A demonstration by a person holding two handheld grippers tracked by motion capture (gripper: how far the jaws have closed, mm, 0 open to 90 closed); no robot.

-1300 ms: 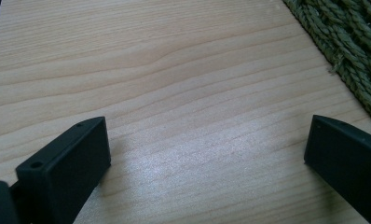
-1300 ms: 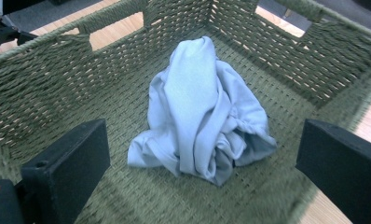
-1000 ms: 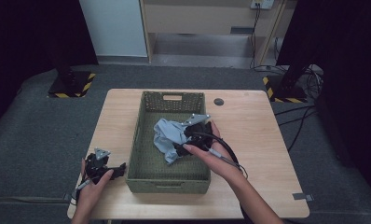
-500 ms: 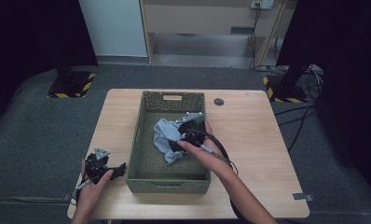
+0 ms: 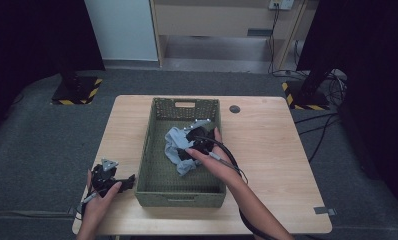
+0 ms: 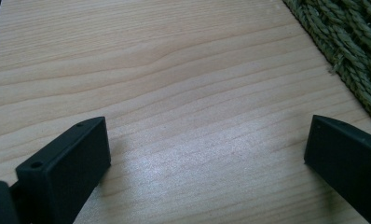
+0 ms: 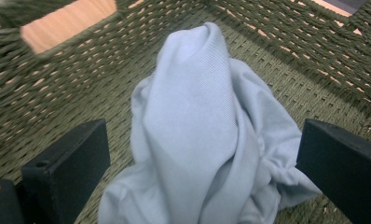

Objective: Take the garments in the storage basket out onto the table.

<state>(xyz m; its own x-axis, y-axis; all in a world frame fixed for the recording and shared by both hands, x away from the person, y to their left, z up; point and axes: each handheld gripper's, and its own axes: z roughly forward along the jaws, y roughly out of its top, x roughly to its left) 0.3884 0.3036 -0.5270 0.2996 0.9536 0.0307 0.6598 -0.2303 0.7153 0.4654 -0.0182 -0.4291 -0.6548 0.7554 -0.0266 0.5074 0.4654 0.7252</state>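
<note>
soft overhead light, dark surroundings, pale glare on the table (image 6: 174, 163), slight blur

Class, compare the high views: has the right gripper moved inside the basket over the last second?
Yes. The right gripper has shifted slightly toward the basket's far handle end, over the light blue cloth.

cloth (image 5: 177, 148) in basket (image 5: 152, 150), basket on table (image 5: 267, 150)
</note>
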